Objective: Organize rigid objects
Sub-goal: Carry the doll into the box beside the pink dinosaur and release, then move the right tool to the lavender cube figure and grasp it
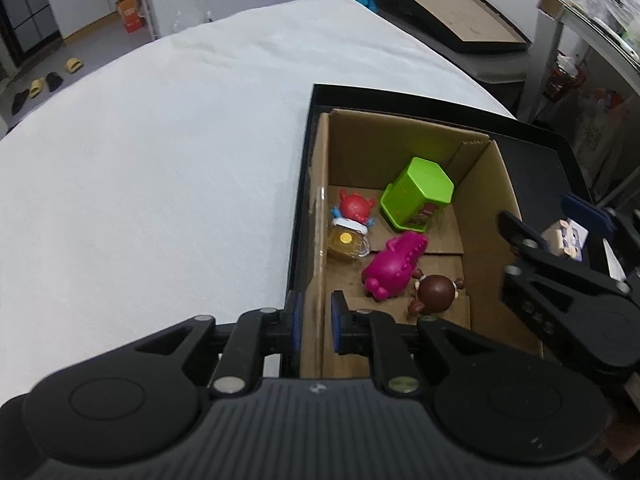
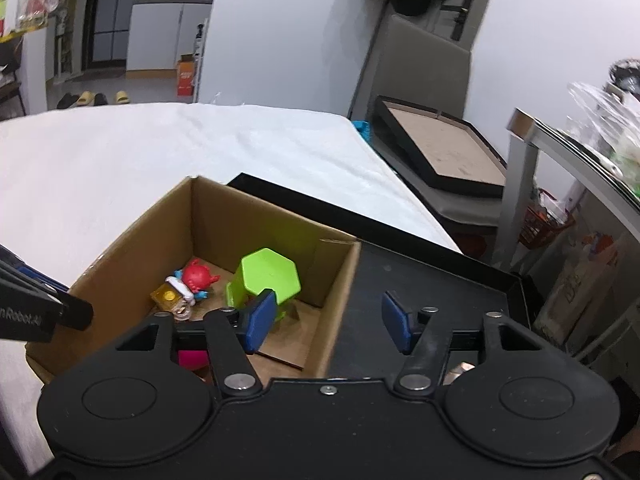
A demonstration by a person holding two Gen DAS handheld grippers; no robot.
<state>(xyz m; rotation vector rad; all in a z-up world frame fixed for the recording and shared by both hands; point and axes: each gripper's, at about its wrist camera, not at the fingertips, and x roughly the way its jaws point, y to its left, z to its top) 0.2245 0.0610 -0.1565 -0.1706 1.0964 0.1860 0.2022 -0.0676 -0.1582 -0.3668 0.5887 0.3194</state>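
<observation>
Already most of the sorting looked done: the cardboard box [image 1: 400, 184], standing in a black tray [image 2: 432, 280] at the right edge of the white-covered table [image 1: 160, 160], held a green hexagonal tub [image 1: 418, 194] lying on its side by the far wall, a red crab toy [image 1: 354, 208] and an amber block [image 1: 346, 242] along the left wall, a magenta crocodile [image 1: 394, 266] and a brown figure [image 1: 436, 290] nearer. The left gripper [image 1: 316, 322] was pinched narrowly over the box's left wall. The right gripper [image 2: 328, 322] stood wide and empty above the box's right wall. A small pale boxed toy [image 1: 564, 240] remained in the tray, apparently the last piece left.
</observation>
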